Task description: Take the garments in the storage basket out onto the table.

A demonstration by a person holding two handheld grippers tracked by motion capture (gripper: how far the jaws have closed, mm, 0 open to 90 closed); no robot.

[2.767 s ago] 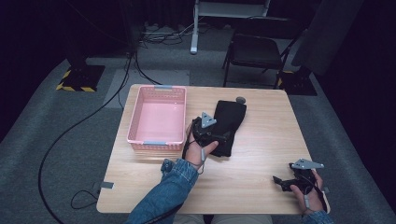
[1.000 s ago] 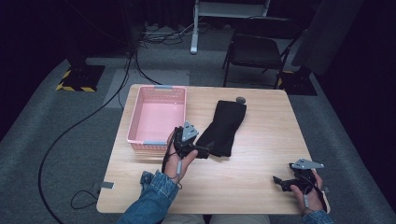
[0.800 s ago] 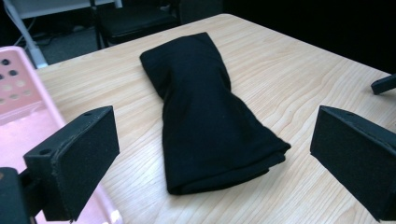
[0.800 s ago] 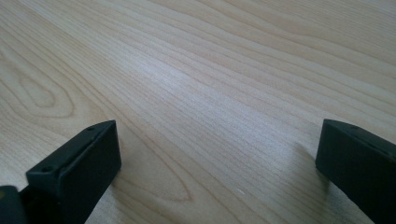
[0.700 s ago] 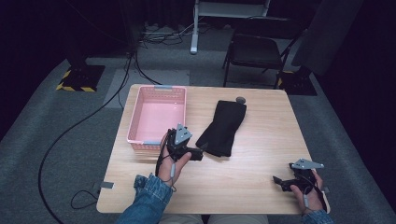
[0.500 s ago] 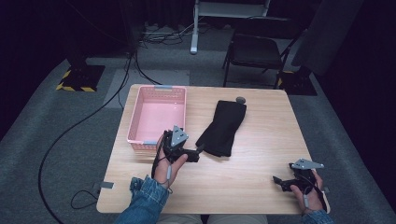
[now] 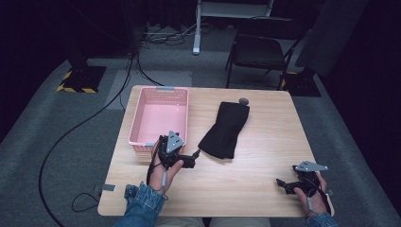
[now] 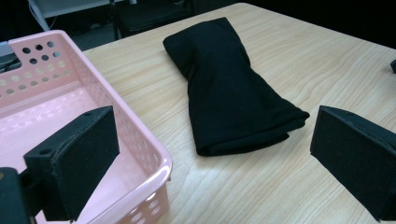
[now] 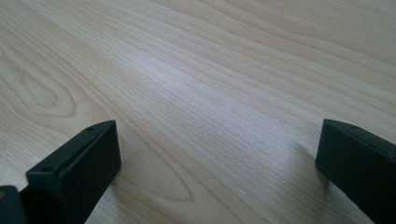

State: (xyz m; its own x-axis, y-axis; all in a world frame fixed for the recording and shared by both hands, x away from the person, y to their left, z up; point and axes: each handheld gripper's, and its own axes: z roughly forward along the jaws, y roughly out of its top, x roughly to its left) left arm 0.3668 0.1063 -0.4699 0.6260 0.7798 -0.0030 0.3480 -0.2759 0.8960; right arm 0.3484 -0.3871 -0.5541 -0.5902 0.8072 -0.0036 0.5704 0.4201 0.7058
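**Both grippers open, cloth lying free on the worktop**

The left gripper (image 7: pixel 187 158) hung just off the near right corner of the pink basket (image 7: pixel 142 118), held in the person's left hand (image 7: pixel 163 170). Its fingers (image 8: pixel 77 158) stood wide apart and held nothing. In the left gripper view, one finger sat over the basket's (image 8: pixel 116 112) near rim and the other over bare wood, with the folded black cloth (image 8: pixel 231 84) lying between and beyond them, apart from both.

The cloth (image 7: pixel 226 128) lay flat on the worktop (image 7: pixel 265 179), just right of the basket, running from near the far edge back toward the middle. Its near end was close to the left gripper's tips but not touching them. A small dark round thing (image 7: pixel 243 100) sat at the cloth's far end; it was too small to tell what.

The right gripper (image 7: pixel 289 183) rested low at the near right corner of the worktop in the right hand (image 7: pixel 309 194). Its fingers (image 9: pixel 77 168) were also spread wide, empty, over bare wood (image 9: pixel 210 93).
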